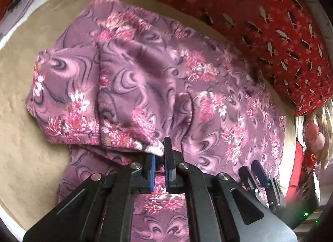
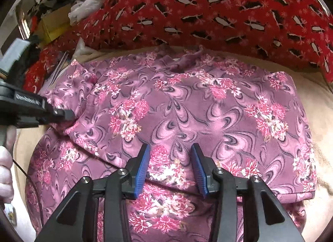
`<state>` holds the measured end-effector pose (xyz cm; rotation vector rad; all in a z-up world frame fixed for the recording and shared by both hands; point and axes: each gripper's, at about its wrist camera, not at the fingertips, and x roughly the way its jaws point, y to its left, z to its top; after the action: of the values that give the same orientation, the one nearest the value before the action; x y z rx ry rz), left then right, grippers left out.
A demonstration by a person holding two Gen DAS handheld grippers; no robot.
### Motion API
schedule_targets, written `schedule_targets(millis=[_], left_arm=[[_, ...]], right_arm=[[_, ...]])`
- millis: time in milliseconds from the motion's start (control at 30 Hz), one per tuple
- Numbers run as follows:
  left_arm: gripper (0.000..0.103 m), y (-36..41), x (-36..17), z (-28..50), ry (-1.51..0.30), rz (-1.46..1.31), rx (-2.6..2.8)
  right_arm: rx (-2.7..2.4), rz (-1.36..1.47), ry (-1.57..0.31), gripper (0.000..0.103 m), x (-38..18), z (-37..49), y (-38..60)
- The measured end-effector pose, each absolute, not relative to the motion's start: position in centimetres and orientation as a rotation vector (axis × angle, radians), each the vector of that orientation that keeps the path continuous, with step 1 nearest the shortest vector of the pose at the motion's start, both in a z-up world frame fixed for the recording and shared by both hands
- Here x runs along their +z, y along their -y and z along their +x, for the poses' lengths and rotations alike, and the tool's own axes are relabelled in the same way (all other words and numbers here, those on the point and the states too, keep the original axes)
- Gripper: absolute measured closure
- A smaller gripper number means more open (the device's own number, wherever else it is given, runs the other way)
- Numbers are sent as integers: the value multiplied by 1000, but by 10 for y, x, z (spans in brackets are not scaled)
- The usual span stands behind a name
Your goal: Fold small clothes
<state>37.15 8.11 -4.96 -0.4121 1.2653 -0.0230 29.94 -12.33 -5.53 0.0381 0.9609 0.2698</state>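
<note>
floral garment (image 2: 187,117) on beige blanket (image 1: 25,138) (no containers)

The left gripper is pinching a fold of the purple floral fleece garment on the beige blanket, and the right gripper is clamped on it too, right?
Not quite. The right gripper is open above the purple floral fleece garment, as the right wrist view shows.

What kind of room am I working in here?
Probably a bedroom at home. The purple floral garment lies on a beige blanket, a red patterned pillow or bedding bulges behind it, and household clutter is piled in the far corner.
</note>
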Motion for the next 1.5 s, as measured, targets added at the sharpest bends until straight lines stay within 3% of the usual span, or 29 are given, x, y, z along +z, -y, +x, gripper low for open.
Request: schedule_targets(millis=[133, 267, 533, 700, 767, 800, 833, 867, 1100, 1167, 1333, 1467, 1500], left_arm=[[89, -94, -37, 359, -1253, -430, -89], [66, -140, -20, 331, -1163, -506, -84], [66, -221, -53, 317, -1171, -754, 27], [66, -233, -69, 319, -1187, -840, -8], [66, -233, -72, 319, -1189, -856, -21], [66, -234, -73, 320, -1187, -870, -31], [66, -233, -73, 322, -1187, -876, -35], [66, -232, -73, 322, -1185, -882, -45], [66, -195, -56, 328, -1161, -835, -139], [57, -178, -57, 332, -1176, -807, -143], [56, -156, -68, 344, -1211, -770, -88], [56, -155, -64, 347, -1201, -804, -88], [56, -156, -61, 345, -1190, -815, -99]], right_arm=[[270, 25, -957, 55, -54, 299, 121], [260, 67, -942, 54, -43, 296, 121], [494, 101, -912, 48, -14, 306, 42], [572, -110, -911, 43, -20, 314, -37], [560, -217, -904, 47, -28, 320, -63], [552, -251, -898, 59, -33, 320, -70], [550, -269, -890, 88, -35, 323, -74], [563, -261, -888, 94, -35, 325, -74], [545, 174, -864, 94, -15, 334, 11], [506, 303, -877, 94, -19, 335, 46], [373, 531, -921, 94, -43, 331, 128], [307, 624, -953, 86, -56, 323, 167], [305, 641, -942, 75, -55, 320, 175]])
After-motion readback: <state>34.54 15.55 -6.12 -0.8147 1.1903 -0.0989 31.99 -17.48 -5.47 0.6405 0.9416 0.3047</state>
